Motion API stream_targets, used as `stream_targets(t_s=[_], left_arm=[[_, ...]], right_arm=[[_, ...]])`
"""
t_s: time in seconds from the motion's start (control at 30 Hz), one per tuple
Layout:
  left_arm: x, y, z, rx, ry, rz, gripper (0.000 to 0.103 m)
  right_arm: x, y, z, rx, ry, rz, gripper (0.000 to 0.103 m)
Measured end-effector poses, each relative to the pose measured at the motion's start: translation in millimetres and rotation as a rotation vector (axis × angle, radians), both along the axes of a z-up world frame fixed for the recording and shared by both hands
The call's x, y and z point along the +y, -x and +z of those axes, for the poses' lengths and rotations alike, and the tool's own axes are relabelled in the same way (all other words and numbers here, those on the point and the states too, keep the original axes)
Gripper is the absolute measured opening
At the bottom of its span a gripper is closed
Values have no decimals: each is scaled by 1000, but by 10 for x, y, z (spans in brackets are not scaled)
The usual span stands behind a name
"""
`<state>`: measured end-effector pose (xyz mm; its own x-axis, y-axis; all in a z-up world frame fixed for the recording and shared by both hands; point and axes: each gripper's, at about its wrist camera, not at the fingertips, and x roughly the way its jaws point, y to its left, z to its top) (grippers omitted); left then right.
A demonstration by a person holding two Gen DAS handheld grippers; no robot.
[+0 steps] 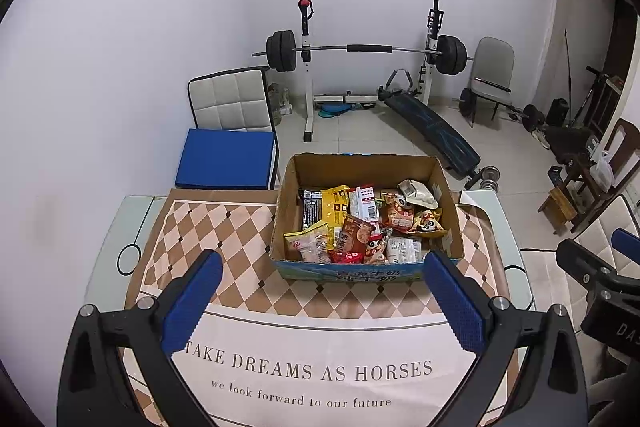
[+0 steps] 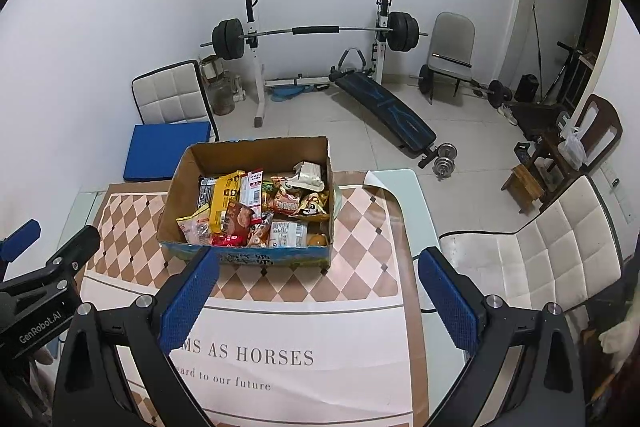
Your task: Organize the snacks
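hovering wide and empty over the tabletop point(image 1: 132, 227), the left gripper point(image 1: 320, 291) and right gripper point(image 2: 318, 287) face the cardboard box point(image 1: 360, 169), where the snacks point(image 1: 360, 223) lie heaped together; none lies outside it, so this fits either gathered or awaiting sorting.

Cardboard box point(image 1: 362, 167) open-topped, walls upright, snack packets point(image 1: 360, 223) heaped inside: entry from above only. Tabletop point(image 1: 224, 227) bare left of box and in front. White chair point(image 2: 552, 251) crowds right edge.
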<state>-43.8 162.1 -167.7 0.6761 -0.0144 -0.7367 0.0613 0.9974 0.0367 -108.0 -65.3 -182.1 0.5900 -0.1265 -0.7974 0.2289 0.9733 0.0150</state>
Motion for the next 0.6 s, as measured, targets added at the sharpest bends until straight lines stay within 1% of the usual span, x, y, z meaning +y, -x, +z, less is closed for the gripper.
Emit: stream_targets(t_s=[0.6], left_arm=[[-41, -2, 48, 17, 21, -37, 103]], right_arm=[[12, -63, 11, 5, -11, 13, 101]])
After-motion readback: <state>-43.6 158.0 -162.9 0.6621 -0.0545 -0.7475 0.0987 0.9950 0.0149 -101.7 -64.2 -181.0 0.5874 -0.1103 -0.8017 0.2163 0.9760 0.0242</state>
